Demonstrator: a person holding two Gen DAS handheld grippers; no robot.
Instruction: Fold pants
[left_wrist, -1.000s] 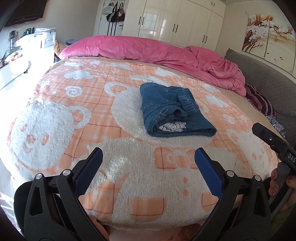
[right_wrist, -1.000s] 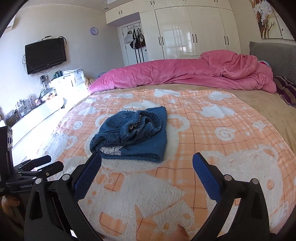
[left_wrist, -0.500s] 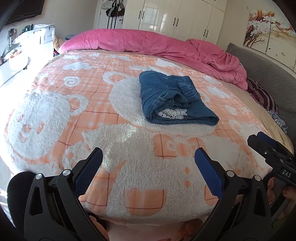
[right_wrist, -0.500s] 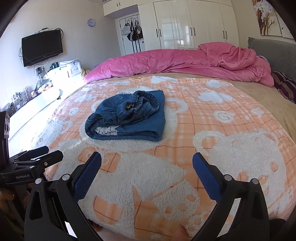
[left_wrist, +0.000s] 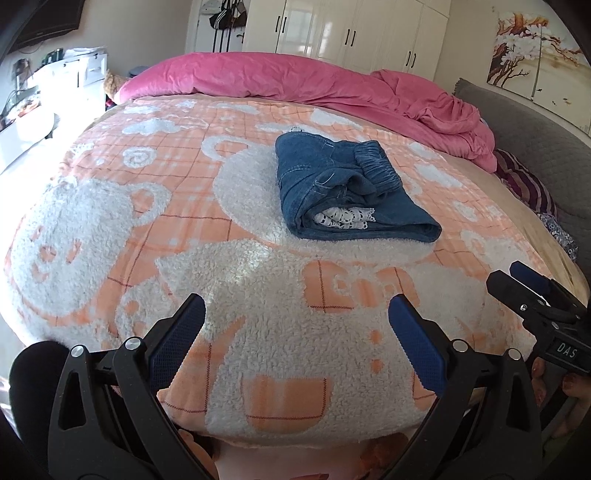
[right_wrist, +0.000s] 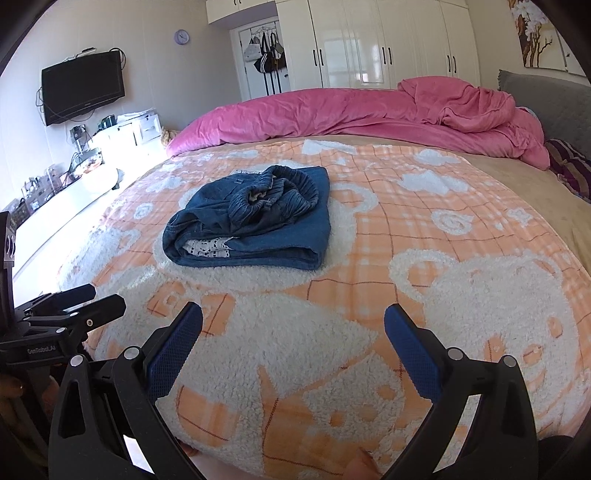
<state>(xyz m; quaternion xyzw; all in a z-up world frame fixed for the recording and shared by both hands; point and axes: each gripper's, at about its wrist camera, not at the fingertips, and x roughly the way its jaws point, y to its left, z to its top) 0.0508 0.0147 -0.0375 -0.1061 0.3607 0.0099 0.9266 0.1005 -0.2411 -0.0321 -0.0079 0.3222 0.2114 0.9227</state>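
Note:
Blue denim pants (left_wrist: 343, 188) lie folded into a compact bundle on the orange and white fleece blanket (left_wrist: 184, 229), with white lace trim showing at the near end. They also show in the right wrist view (right_wrist: 258, 218). My left gripper (left_wrist: 295, 343) is open and empty, held near the bed's front edge, well short of the pants. My right gripper (right_wrist: 293, 345) is open and empty too, at the front edge, to the right of the left one. Each gripper shows in the other's view: the right one (left_wrist: 535, 295) and the left one (right_wrist: 74, 299).
A pink duvet (left_wrist: 314, 85) is bunched along the far side of the bed. A grey headboard (left_wrist: 535, 122) and striped pillow (left_wrist: 524, 184) are at the right. A white dresser (right_wrist: 122, 133) and wall TV (right_wrist: 83, 86) stand at the left, wardrobes (right_wrist: 369, 44) behind.
Both grippers have drawn back slightly and tilted down toward the bed's front edge. The pants have not moved. Both grippers stay open.

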